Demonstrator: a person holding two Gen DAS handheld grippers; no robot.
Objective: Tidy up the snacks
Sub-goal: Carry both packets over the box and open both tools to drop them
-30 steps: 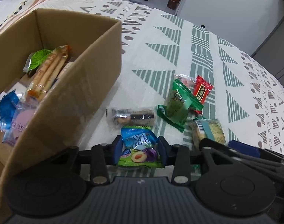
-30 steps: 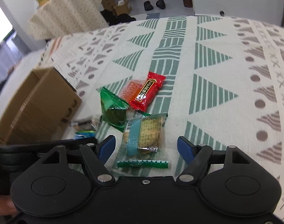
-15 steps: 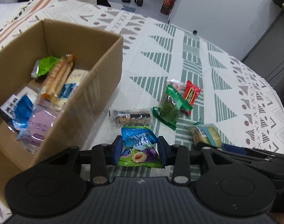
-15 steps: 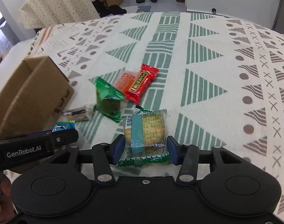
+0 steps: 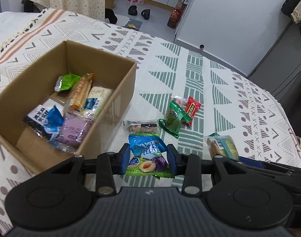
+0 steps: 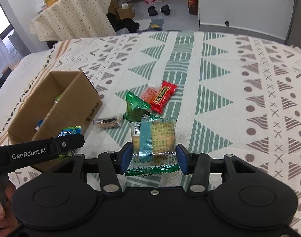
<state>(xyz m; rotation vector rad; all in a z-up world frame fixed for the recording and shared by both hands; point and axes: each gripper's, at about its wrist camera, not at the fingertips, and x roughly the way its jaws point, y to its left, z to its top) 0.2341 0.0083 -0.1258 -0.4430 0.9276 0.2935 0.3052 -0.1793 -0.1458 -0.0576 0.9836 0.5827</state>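
Blue-padded left gripper point(image 5: 148, 156) clamped on a blue-and-green plum candy packet point(image 5: 147, 153), cardboard box point(image 5: 115, 106) ahead-left of those jaws; right gripper point(image 6: 154, 156) likewise pinching a clear-wrapped biscuit pack point(image 6: 153, 138), green packet point(image 6: 135, 109) just beyond.

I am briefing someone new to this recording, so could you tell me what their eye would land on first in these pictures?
Each gripper is clamped on a snack: the left gripper holds a blue and green plum packet, the right gripper a cracker pack with a teal band. To the left sits an open cardboard box already holding several snacks. Between box and grippers, a green packet, a red candy and a clear-wrapped bar lie on the patterned cloth.
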